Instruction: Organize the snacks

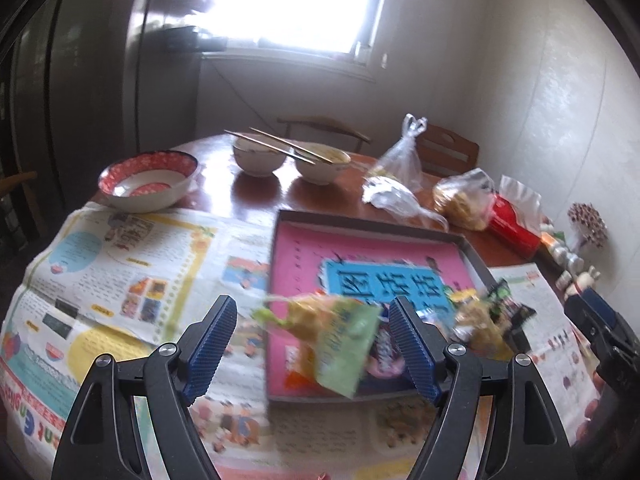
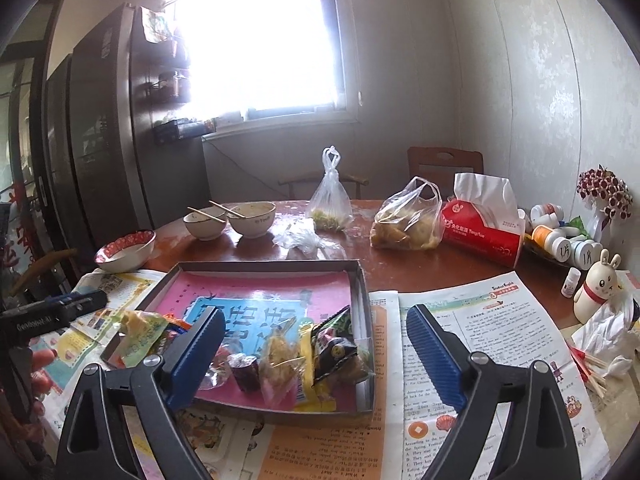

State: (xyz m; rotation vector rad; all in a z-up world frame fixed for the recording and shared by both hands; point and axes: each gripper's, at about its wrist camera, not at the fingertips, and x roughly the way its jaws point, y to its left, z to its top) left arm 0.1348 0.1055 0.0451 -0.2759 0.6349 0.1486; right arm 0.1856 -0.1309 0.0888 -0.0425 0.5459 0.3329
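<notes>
Both jaws stand wide apart and grip nothing. From the left wrist, the left gripper [image 1: 310,344] hangs over the near left edge of the shallow tray [image 1: 476,254], whose floor is a pink and blue printed sheet. A green snack packet [image 1: 340,344], blurred, shows between the fingers above the tray's near part, with darker wrappers [image 1: 382,356] behind it and more packets [image 1: 484,312] at the tray's right side. On the far bench [image 1: 256,196] stand a red-rimmed bowl [image 1: 148,180] and two pale bowls [image 1: 288,158] bridged by chopsticks. From the right wrist, the right gripper [image 2: 316,350] hovers over the tray's [image 2: 362,292] near right corner, where the snacks [image 2: 304,356] lie heaped: yellow, black and clear packets. The green packet [image 2: 140,334] sits at the tray's left rim. Newspaper [image 2: 480,328] covers the near bench; far right are knotted plastic bags [image 2: 408,220] with food inside and a red tissue pack [image 2: 484,224].
</notes>
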